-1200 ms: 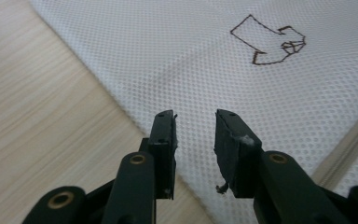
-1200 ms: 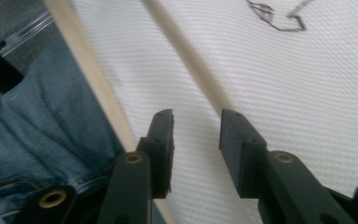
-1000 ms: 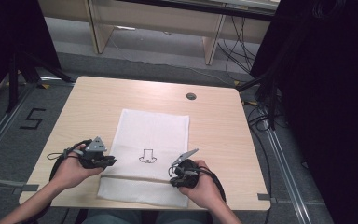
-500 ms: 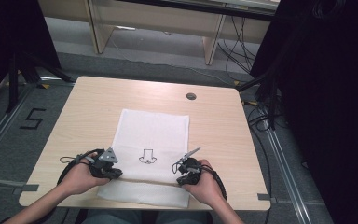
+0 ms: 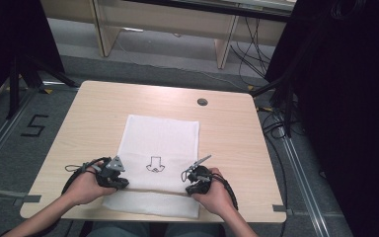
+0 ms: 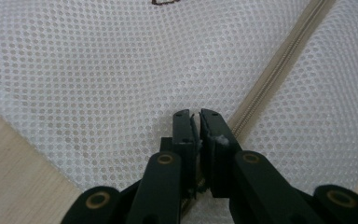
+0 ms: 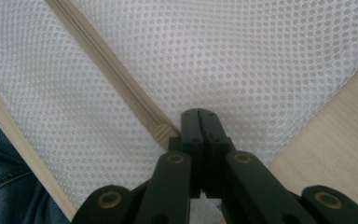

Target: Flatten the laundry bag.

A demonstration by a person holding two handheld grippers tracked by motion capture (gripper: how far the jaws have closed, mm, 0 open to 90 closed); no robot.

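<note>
On the pale wood counter (image 5: 237, 143) in front of you lies a white mesh bag (image 5: 160, 138), flat, its long side running away from you and its near edge almost at the counter's front edge. A small dark outline drawing (image 5: 155, 164) sits on the mesh between your hands, and a beige zipper (image 6: 279, 70) crosses the bag near your end.

Your left gripper (image 5: 114, 177) rests on the bag's left edge; in the left gripper view its jaws stand nearly together, a thin gap between them, tips down on the mesh right beside the zipper (whether they pinch any cloth, I cannot tell). Your right gripper (image 5: 194, 178) rests on the bag's right side; in the right gripper view its jaws are fully together, pressed to the mesh just by the zipper's end (image 7: 165, 133), with bare wood to one side and your blue trouser leg (image 7: 4, 186) past the counter's edge.

Around the counter: a round dark cable hole (image 5: 202, 102) near the far right corner, grey floor with a marked "5" (image 5: 33, 126) at the left, black cables (image 5: 276, 123) trailing at the right, a dark curtain (image 5: 345, 98) beyond them, and a light wooden bench frame (image 5: 163, 27) at the back.
</note>
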